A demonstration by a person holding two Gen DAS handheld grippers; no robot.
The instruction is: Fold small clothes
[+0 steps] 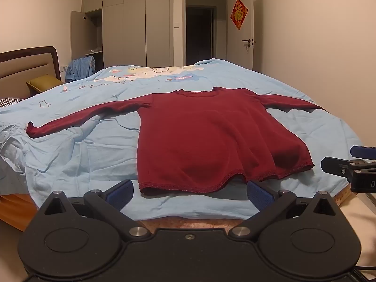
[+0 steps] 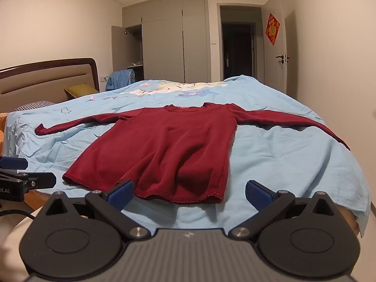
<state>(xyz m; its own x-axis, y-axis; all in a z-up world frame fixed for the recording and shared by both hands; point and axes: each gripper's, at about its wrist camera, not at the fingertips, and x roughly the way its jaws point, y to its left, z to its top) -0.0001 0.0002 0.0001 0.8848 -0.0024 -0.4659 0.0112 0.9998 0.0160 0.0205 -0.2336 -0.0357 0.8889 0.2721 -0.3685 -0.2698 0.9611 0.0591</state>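
Both tools hang released, holding nothing: our left tool (image 1: 189, 191) and right tool (image 2: 189, 191) have their blue pads spread wide just short of the hem. We see the shirt (image 1: 211, 136) lying flat on the bed (image 1: 89, 150), sleeves stretched out to either side, neck away from us. We judge the folding not yet begun; every fold is still to do. Writing is scarce: a red diamond poster (image 1: 239, 14) on the wall bears a gold character, and the left tool's side, seen from the right wrist, reads partly "ot.AI".
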